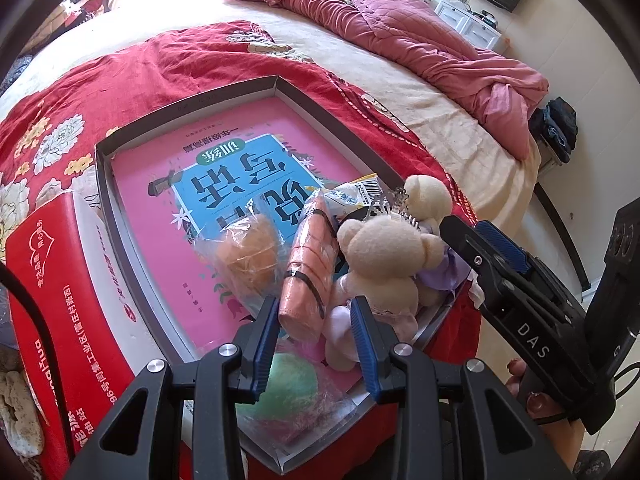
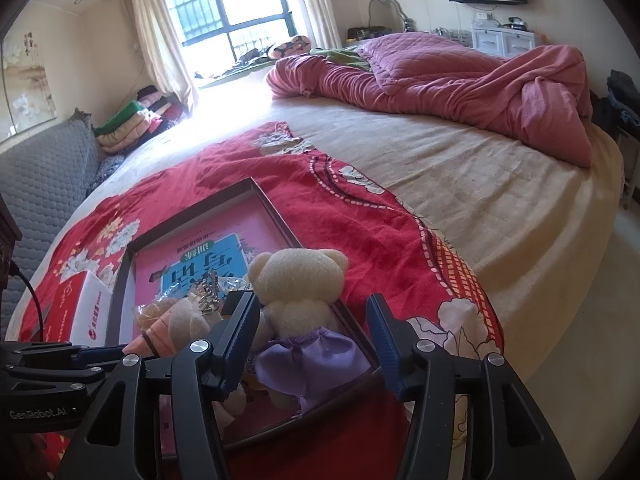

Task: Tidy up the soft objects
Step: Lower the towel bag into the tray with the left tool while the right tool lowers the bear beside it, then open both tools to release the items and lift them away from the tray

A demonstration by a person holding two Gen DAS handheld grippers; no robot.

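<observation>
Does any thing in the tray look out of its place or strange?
Yes. The bear in the purple dress leans against the tray's rim, its skirt hanging over the edge. The other toys lie crowded in that one corner.

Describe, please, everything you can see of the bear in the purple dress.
The bear in the purple dress is a small cream plush toy with round ears and a satiny lilac dress. It sits upright, back to the right-wrist camera, inside the shallow box at its near right corner, beside a second bear and on the pink book. The right tongs straddle it with jaws apart; the left finger seems to touch its side, the right one stands clear.
</observation>
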